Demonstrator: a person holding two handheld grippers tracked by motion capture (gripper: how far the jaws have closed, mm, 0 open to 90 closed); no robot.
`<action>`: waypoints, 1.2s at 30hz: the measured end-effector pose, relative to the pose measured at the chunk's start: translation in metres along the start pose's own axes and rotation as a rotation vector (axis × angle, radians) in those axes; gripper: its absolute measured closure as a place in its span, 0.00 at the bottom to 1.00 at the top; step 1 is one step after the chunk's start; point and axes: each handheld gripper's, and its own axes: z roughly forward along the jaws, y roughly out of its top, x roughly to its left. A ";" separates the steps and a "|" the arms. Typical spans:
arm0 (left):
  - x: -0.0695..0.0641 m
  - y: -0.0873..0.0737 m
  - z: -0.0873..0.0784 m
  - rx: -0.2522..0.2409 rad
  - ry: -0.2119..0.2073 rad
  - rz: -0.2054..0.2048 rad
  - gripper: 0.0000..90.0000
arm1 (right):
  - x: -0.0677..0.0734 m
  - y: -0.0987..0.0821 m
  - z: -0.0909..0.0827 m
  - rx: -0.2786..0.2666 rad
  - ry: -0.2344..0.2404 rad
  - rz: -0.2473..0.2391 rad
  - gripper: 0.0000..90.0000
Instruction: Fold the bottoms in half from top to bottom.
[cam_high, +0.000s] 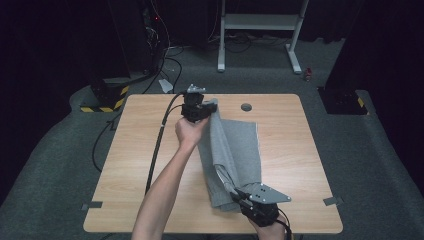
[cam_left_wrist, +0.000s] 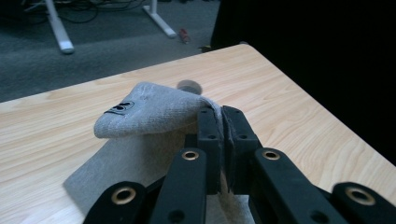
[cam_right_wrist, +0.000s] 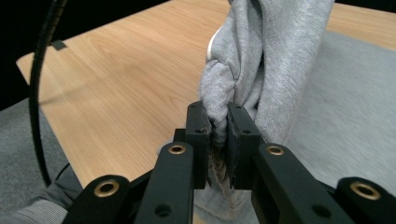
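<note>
While clamped tight on a fold of grey garment (cam_left_wrist: 154, 109), left gripper (cam_left_wrist: 221, 116) held raised near the desk's (cam_high: 140, 165) far edge, close to the round cable hole (cam_high: 246, 107); jaws together with only cloth between. Right gripper (cam_right_wrist: 218, 122) likewise pinched shut on a bunched, twisted edge of the same cloth, low by the desk's near edge, right of centre. Two grippers, one garment, one desk, one cable hole counted. Garment: heathered grey knit, soft and thick, a small dark eyelet patch near the lifted corner, a white lining edge showing; stretched between both grips in a hanging ridge, remainder spread flat across the desk's middle
</note>
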 end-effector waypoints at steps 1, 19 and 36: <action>-0.003 0.000 0.004 0.004 -0.005 0.009 0.96 | -0.002 -0.002 -0.001 0.005 -0.008 0.002 0.90; -0.020 -0.047 0.064 0.081 -0.005 0.033 0.94 | -0.025 -0.042 0.000 0.116 -0.073 0.060 0.86; -0.016 -0.078 0.046 0.069 -0.027 -0.009 0.47 | -0.029 -0.019 -0.006 0.089 0.030 0.015 0.50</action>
